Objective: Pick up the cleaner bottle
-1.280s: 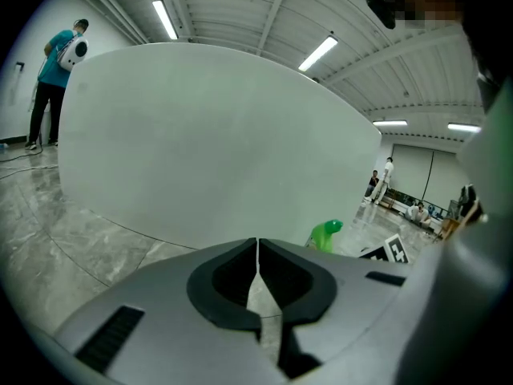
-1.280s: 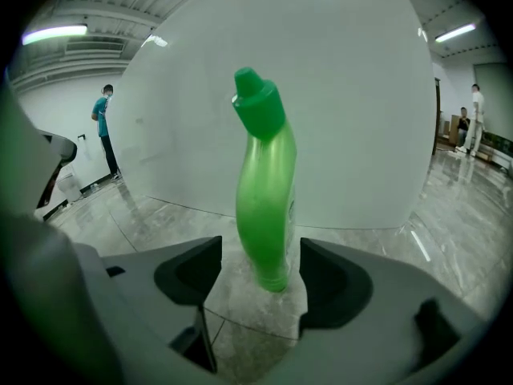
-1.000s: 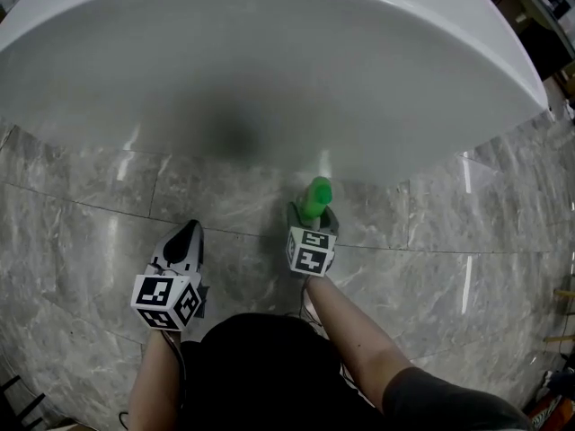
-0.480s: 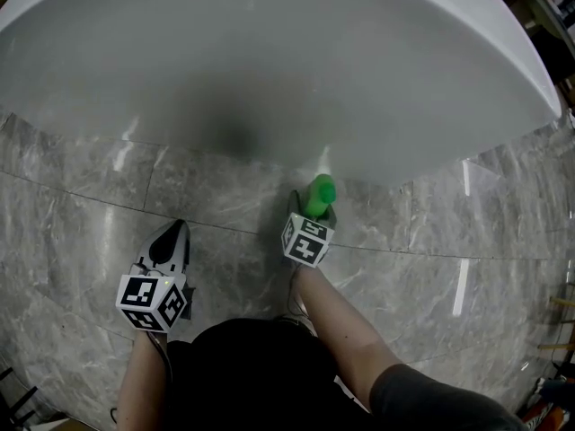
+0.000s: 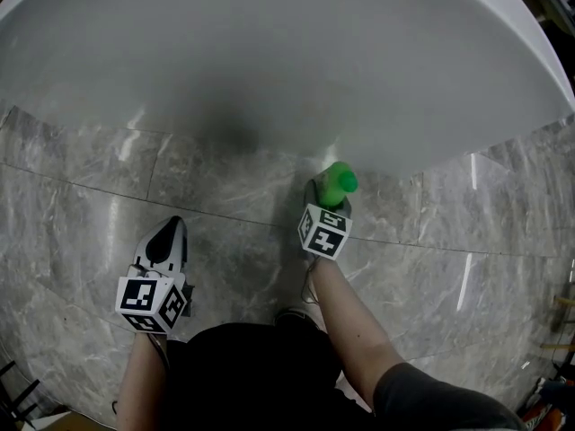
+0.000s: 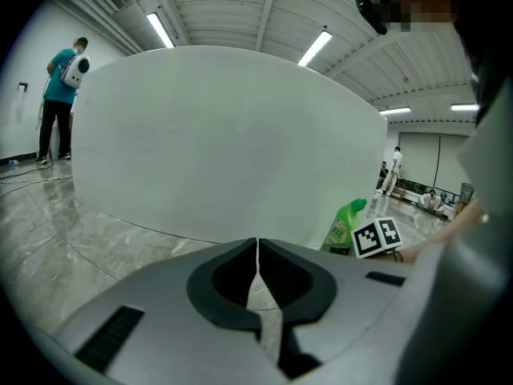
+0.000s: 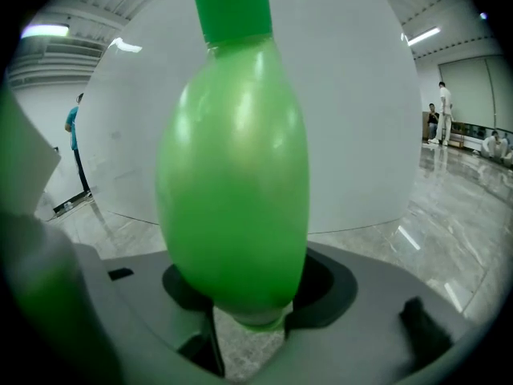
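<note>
The green cleaner bottle [image 5: 340, 182] stands on the grey marble floor, close to a big white dome. It leans to the right in the head view. My right gripper [image 5: 329, 197] has just been closing, and its dark pads now press both sides of the bottle's lower body [image 7: 232, 175]. The green cap is at the top of the right gripper view. My left gripper [image 5: 168, 238] hangs over bare floor to the left, shut, with nothing between its jaws [image 6: 257, 251]. The left gripper view shows the bottle [image 6: 345, 227] at its right, beside the right gripper's marker cube [image 6: 377, 237].
The white dome [image 5: 269, 52] fills the far side, just behind the bottle. Grey marble floor [image 5: 81, 205] spreads left and right. A person in a teal shirt [image 6: 58, 95] stands far off at the left, and other people are far off at the right.
The right gripper has closed round the bottle and shifted right. The bottle's cap now leans right. The left gripper has stayed shut and barely moved.
</note>
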Motion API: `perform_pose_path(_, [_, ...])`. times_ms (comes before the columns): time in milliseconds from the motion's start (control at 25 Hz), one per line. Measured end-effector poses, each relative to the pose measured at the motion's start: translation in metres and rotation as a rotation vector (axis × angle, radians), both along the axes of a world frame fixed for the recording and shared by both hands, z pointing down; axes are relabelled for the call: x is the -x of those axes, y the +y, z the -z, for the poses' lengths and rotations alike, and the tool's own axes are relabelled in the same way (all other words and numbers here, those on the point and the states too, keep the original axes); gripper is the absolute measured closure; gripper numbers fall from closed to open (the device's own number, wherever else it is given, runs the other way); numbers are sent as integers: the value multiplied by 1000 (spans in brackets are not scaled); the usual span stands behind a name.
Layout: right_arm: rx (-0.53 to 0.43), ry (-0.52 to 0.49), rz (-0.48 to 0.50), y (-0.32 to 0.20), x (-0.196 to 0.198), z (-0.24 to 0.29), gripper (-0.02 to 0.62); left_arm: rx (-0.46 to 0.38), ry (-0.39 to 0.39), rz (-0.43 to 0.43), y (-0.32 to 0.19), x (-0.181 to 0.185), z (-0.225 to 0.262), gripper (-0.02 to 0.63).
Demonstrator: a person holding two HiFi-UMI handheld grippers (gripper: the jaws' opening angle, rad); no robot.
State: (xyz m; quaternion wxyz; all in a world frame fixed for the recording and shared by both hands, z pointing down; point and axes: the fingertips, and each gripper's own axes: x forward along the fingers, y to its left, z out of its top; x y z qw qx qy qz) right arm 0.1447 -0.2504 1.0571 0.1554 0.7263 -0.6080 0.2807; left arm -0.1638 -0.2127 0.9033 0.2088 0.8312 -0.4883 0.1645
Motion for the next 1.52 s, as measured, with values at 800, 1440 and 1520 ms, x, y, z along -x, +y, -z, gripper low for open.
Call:
perform_pose_path(800, [-385, -1123, 90, -12, 65, 77, 397, -65, 21, 140, 3, 40, 24, 588])
perform_pose_path(1440, [-201, -1227, 211, 8, 110, 263, 397, -60, 9, 182, 31, 56, 147, 588])
perform_pose_path(1520, [-176, -1256, 218, 14, 116, 295, 397, -50, -2, 169, 31, 56, 170, 588])
